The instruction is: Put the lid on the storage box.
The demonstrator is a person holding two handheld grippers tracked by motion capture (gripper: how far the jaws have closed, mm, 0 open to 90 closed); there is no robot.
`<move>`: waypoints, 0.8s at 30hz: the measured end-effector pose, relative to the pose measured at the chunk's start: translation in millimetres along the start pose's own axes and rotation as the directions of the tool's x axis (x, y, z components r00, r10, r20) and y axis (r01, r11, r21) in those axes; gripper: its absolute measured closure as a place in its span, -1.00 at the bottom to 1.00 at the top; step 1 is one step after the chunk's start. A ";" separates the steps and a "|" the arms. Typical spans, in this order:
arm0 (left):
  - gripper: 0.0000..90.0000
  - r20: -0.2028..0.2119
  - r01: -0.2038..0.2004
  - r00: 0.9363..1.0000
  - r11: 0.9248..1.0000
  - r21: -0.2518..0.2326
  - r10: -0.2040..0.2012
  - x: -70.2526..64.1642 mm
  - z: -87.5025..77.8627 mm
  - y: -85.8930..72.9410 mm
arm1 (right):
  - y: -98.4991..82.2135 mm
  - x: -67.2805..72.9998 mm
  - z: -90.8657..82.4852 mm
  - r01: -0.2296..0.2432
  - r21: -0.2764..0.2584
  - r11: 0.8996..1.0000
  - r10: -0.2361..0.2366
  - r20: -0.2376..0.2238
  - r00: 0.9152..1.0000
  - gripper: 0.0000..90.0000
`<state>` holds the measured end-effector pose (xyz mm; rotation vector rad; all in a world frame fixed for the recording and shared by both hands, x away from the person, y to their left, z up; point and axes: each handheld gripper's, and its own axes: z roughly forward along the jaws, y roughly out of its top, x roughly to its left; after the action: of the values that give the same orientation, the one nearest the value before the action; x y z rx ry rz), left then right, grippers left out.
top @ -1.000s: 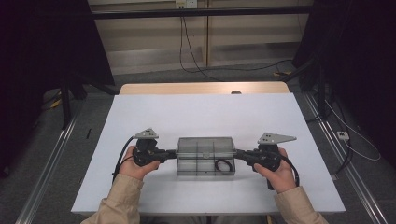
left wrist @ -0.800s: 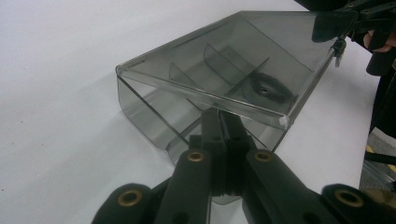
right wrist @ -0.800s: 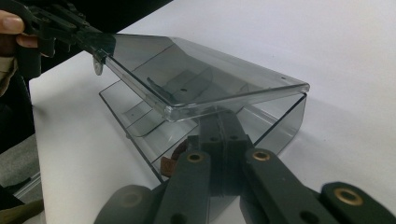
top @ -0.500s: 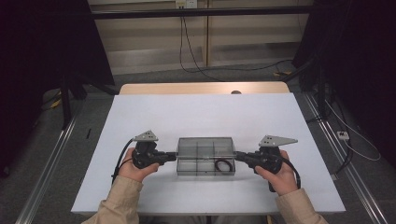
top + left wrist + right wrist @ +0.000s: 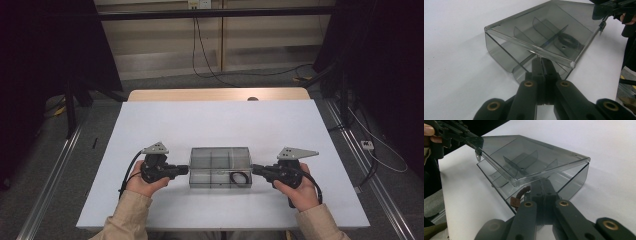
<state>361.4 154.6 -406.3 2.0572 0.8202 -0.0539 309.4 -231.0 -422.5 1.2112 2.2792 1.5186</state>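
Note:
A smoky clear plastic box [image 5: 220, 159] with inner dividers and a flat lid lies at the near middle of the white table [image 5: 215, 122]. A dark loop [image 5: 240, 178] lies in its front right compartment. My left gripper [image 5: 186, 170] is shut, its tips against the box's left end. My right gripper [image 5: 253, 170] is shut too, touching the right end. In the left gripper view the closed jaws [image 5: 543, 61] sit just under the lid's rim of the box [image 5: 544, 27]. The right gripper view shows the same: jaws [image 5: 543, 182] below the lid of the box [image 5: 524, 150], the loop [image 5: 520, 193] beside them.
A wooden strip [image 5: 215, 94] runs along the table's far edge. Cables [image 5: 220, 75] trail over the floor beyond it. Metal rails [image 5: 50, 175] run along both sides of the table. Dark curtains hang at the far left and right.

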 end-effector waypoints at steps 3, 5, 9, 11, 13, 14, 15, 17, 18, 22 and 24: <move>1.00 0.000 -0.001 1.000 1.000 0.004 0.001 -0.5 -0.4 -0.8 | -1.4 0.4 -0.2 0.000 0.005 1.000 0.000 0.001 1.000 1.00; 1.00 -0.003 0.000 1.000 1.000 0.000 0.000 -1.0 -0.1 -1.7 | -2.1 0.3 -0.6 0.001 0.006 1.000 -0.001 0.001 1.000 1.00; 1.00 -0.001 -0.007 1.000 1.000 0.010 0.007 -1.5 0.6 -2.6 | -3.0 0.0 -1.7 -0.002 0.004 1.000 0.002 0.003 1.000 1.00; 1.00 -0.001 -0.009 1.000 1.000 0.008 0.009 -1.6 1.2 -3.2 | -3.7 0.1 -1.8 -0.002 0.008 1.000 0.002 0.003 1.000 1.00; 1.00 0.001 -0.007 1.000 1.000 0.012 0.007 -2.0 1.4 -3.7 | -4.4 0.4 -1.6 -0.002 0.009 1.000 0.002 0.004 1.000 1.00; 1.00 0.001 -0.010 1.000 1.000 0.015 0.010 -1.9 1.4 -4.0 | -4.7 0.6 -1.5 -0.002 0.011 1.000 0.002 0.004 1.000 1.00; 1.00 -0.001 -0.011 1.000 1.000 0.017 0.011 -2.2 1.5 -4.2 | -5.0 0.6 -1.4 -0.002 0.013 1.000 0.002 0.003 1.000 1.00; 1.00 0.000 -0.009 1.000 1.000 0.014 0.009 -2.7 1.8 -4.9 | -5.3 0.8 -1.6 -0.002 0.014 1.000 0.002 0.002 1.000 1.00; 1.00 0.005 -0.009 1.000 1.000 0.015 0.009 -2.8 2.1 -5.3 | -5.6 1.0 -1.8 -0.003 0.015 1.000 0.003 0.001 1.000 1.00; 1.00 0.000 -0.014 1.000 1.000 0.024 0.014 -3.3 3.7 -7.1 | -7.5 1.4 -1.7 0.000 0.023 1.000 0.000 0.003 1.000 1.00; 1.00 -0.001 -0.014 1.000 1.000 0.028 0.014 -3.3 3.9 -7.8 | -8.4 1.7 -1.6 0.004 0.029 1.000 -0.004 0.005 1.000 1.00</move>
<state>355.4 152.9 -413.2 2.0893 0.8097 -0.0565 302.9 -232.4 -428.2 1.2151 2.3065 1.4849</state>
